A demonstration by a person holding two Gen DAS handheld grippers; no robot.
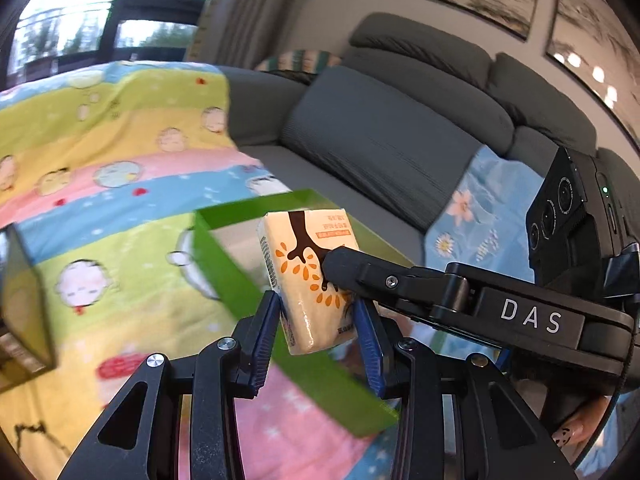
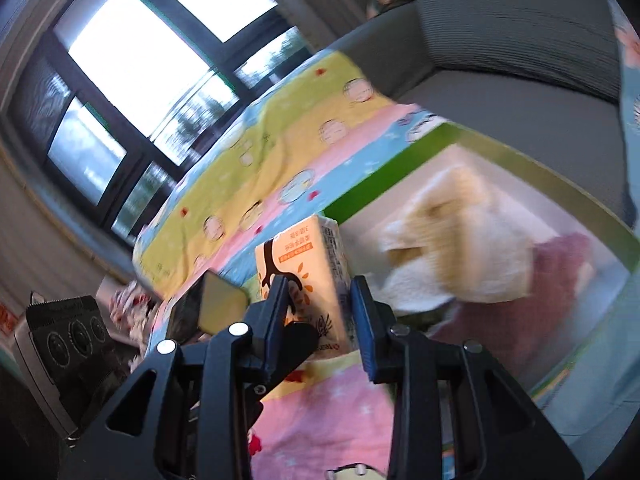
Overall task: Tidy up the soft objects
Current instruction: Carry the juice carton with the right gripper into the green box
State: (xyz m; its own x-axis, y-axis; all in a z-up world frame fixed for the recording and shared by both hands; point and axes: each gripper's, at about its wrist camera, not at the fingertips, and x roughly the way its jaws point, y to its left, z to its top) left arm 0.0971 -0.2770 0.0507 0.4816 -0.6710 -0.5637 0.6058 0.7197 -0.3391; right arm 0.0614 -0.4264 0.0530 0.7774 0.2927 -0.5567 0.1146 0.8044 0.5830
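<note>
A cream tissue pack (image 1: 308, 276) with a brown tree and orange leaves is held upright over the colourful blanket (image 1: 100, 184). My left gripper (image 1: 316, 312) is shut on its lower sides. My right gripper (image 2: 320, 300) is also shut on the same tissue pack (image 2: 308, 264); one black fingertip (image 1: 340, 264) of it presses the pack's front in the left wrist view. Behind the pack stands an open green box (image 2: 432, 140) holding a cream fluffy cloth (image 2: 452, 248) and a maroon cloth (image 2: 560, 280). The green box's wall (image 1: 224, 264) also shows in the left wrist view.
A grey sofa (image 1: 400, 120) with cushions lies beyond the blanket. A light blue floral cloth (image 1: 480, 208) drapes on its seat. A small green-sided box (image 1: 24, 300) stands at the left edge. Windows (image 2: 132, 60) fill the far wall.
</note>
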